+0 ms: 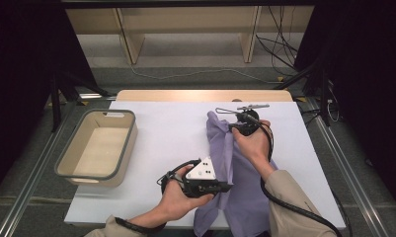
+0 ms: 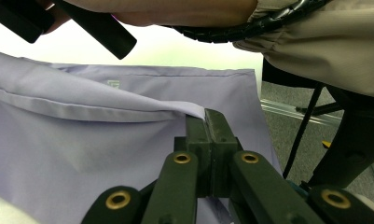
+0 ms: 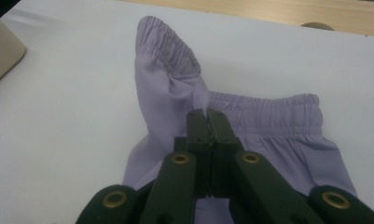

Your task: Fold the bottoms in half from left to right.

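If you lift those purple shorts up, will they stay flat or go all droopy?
Probably droopy. The shorts already hang over the table edge and fold where the left gripper pinches them. They look thin, so likely light. The stretchy waistband bunches at the right gripper, so it may sag between both grips.

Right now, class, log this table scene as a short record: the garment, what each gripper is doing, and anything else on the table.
garment: lilac cloth shorts with elastic waistband, partly folded on the white table
left gripper: shut on a fold of the shorts near their hem
right gripper: shut on the waistband
container: beige rectangular plastic bin, at the table's left edge, apart from the shorts
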Tool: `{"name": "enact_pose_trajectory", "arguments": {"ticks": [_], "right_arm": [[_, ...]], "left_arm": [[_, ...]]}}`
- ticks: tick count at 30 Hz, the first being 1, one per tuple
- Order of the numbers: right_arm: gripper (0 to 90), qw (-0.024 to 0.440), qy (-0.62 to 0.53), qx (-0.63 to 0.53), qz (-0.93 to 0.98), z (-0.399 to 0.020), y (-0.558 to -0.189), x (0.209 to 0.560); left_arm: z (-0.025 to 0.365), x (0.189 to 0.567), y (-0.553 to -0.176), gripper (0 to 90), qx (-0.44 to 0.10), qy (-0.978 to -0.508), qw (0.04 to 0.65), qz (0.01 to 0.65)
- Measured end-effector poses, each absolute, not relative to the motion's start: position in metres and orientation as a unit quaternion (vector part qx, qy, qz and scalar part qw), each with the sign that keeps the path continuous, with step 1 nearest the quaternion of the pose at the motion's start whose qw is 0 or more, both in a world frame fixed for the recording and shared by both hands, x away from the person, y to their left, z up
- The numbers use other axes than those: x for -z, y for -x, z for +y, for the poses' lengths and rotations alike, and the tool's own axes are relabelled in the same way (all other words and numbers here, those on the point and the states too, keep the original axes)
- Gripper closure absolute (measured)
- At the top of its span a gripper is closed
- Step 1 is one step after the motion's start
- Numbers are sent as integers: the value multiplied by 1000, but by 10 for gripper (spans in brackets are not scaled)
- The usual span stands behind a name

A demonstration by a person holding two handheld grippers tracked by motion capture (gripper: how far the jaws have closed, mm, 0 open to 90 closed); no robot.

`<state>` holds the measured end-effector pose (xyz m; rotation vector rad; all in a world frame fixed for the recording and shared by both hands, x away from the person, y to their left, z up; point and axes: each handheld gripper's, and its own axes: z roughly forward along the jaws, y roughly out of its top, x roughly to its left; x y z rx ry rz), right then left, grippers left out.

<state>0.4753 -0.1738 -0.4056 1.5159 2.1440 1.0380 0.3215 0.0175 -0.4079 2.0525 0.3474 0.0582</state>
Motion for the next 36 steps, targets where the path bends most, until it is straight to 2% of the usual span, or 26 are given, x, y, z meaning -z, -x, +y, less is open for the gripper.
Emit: {"name": "enact_pose_trajectory", "arguments": {"ticks": [36], "right_arm": [[896,157,-574,-340,728,-212,-481,429]], "left_arm": [[-16,428,-344,893,-13,-860,484,160]]}}
